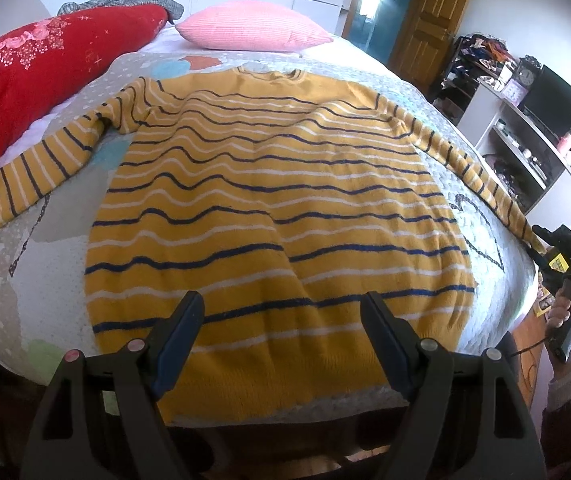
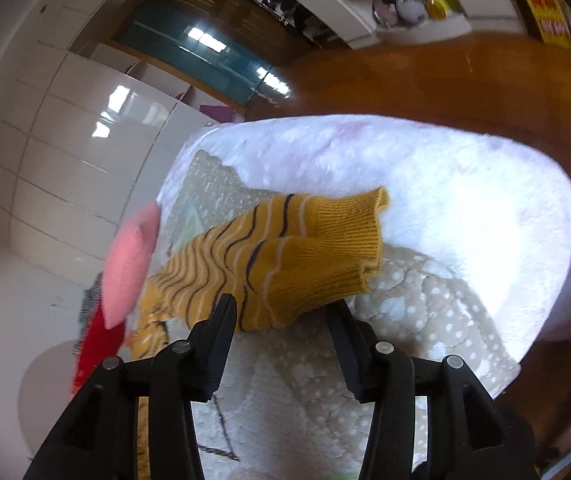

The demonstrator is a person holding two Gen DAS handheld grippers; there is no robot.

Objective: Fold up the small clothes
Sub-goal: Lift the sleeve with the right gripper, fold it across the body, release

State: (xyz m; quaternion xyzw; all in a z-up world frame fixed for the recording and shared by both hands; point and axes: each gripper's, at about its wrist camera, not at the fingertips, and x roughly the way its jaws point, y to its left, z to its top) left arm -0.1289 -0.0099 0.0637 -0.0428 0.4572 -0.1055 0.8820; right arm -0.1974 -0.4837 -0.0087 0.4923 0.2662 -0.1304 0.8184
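A yellow sweater (image 1: 277, 200) with navy and white stripes lies flat on the bed, collar far, both sleeves spread out. My left gripper (image 1: 281, 312) is open and empty, hovering above the sweater's hem. My right gripper (image 2: 285, 312) is open, its jaws on either side of the end of the right sleeve (image 2: 285, 264) near the ribbed cuff (image 2: 349, 236). In the left wrist view the right gripper (image 1: 565, 256) shows at the right sleeve's tip, at the bed's right edge.
The bed has a grey dotted quilt (image 1: 45, 272). A red pillow (image 1: 37, 80) and a pink pillow (image 1: 253, 28) lie at its head. A white shelf unit (image 1: 533, 148) with clutter stands to the right. Wooden floor (image 2: 445, 80) lies beyond the bed.
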